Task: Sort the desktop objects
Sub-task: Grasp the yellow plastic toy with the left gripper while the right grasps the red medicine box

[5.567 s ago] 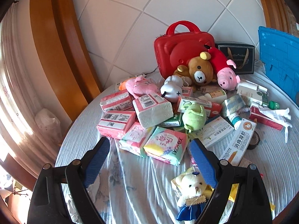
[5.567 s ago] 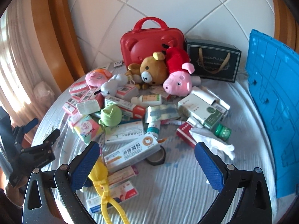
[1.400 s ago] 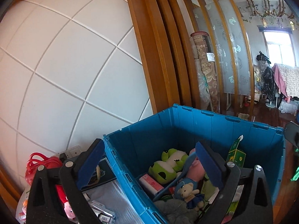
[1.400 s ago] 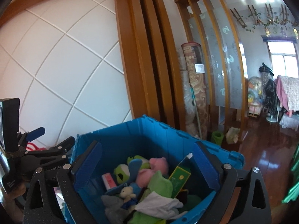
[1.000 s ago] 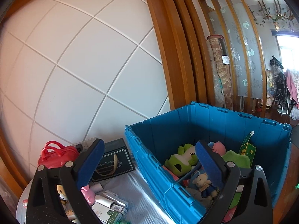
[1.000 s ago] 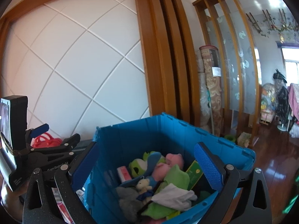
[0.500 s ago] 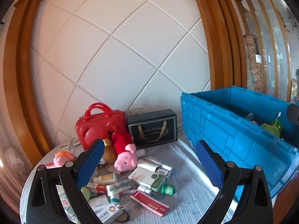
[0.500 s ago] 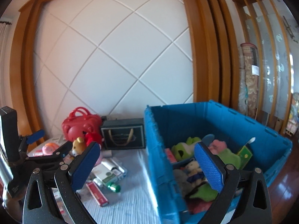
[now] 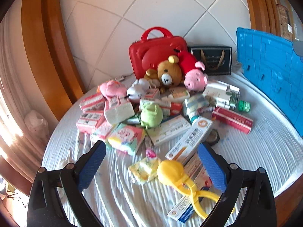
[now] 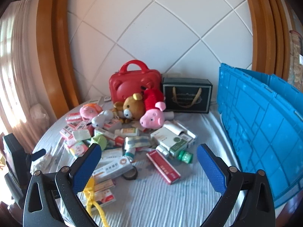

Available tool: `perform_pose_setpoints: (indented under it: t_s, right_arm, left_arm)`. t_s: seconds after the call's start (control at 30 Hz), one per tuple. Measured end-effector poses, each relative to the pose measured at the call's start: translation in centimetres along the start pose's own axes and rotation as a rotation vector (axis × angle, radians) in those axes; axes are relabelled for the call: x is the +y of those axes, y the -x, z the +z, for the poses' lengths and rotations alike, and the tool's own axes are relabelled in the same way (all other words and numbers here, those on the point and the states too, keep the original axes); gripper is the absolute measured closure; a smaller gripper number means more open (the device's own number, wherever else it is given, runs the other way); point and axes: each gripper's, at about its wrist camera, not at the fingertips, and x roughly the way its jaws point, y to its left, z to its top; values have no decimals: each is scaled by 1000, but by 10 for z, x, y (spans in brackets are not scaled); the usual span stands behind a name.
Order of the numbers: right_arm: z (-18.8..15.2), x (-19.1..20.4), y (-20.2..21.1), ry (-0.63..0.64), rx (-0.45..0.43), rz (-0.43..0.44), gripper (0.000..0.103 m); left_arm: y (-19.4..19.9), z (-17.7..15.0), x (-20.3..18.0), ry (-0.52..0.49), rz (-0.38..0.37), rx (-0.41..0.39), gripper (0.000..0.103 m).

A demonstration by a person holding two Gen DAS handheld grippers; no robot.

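Observation:
A heap of plush toys, medicine boxes and tissue packs covers the round white-clothed table (image 9: 255,155). Among them are a brown bear (image 9: 167,74), a pink pig (image 9: 195,78), a green plush (image 9: 151,114) and a yellow plastic toy (image 9: 171,172). My left gripper (image 9: 150,155) hangs open and empty above the near side of the heap, over the yellow toy. My right gripper (image 10: 149,153) is open and empty too, higher up, above a red box (image 10: 163,166) and a green-capped jar (image 10: 184,156). The blue crate (image 10: 261,124) stands at the right.
A red carry case (image 9: 151,51) and a dark gift box (image 10: 186,97) lean on the tiled wall behind the heap. The crate's wall (image 9: 270,66) borders the table's right side. A black tape roll (image 9: 213,138) lies among the boxes. Bare cloth shows front right.
Both views have swung from the inside of the blue crate back left and down to the heap on the table. Both grippers stay open and empty.

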Motion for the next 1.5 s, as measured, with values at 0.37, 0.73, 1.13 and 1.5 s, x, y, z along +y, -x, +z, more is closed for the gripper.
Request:
perform_pose_setpoints:
  t_s: [0.37,0.73,1.13,1.5]
  right_arm:
    - [-27,7,-52,-6,151,29,1]
    - [-46,-16,-126,227,298,112,1]
    - [-74,-44,-254,403,551,190,11]
    - [-88,-52,-269,370,614,224,16]
  left_arm:
    - [-46,-53,-15,43,-143,181,4]
    - [-98,-67,-29,136,-177,313,17]
    - [-95,-70,-17,188,-224,336,36]
    - [-94,-68,-3,172,-262,363,65]
